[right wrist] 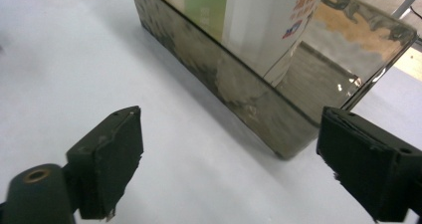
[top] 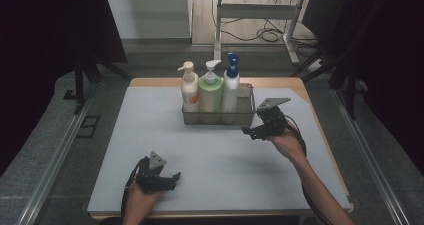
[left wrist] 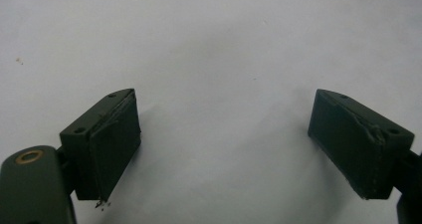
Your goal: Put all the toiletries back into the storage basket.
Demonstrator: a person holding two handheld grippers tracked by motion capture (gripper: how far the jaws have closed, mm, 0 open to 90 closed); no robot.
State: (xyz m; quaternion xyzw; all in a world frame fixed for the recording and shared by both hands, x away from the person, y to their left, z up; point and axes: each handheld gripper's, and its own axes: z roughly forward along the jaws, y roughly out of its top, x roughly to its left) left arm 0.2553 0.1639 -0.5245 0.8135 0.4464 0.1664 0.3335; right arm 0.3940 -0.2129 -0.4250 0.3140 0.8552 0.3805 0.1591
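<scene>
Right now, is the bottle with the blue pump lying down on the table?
No, the white bottle with the blue pump stands upright in the shiny metal tray, beside the green bottle.

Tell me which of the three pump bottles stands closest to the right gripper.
The blue-pump white bottle, at the right end of the metal tray; the green bottle and cream bottle stand farther left.

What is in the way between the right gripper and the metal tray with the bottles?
Nothing visible. The right gripper is open beside the tray, with bare white mat between its fingers and the tray's near corner.
</scene>
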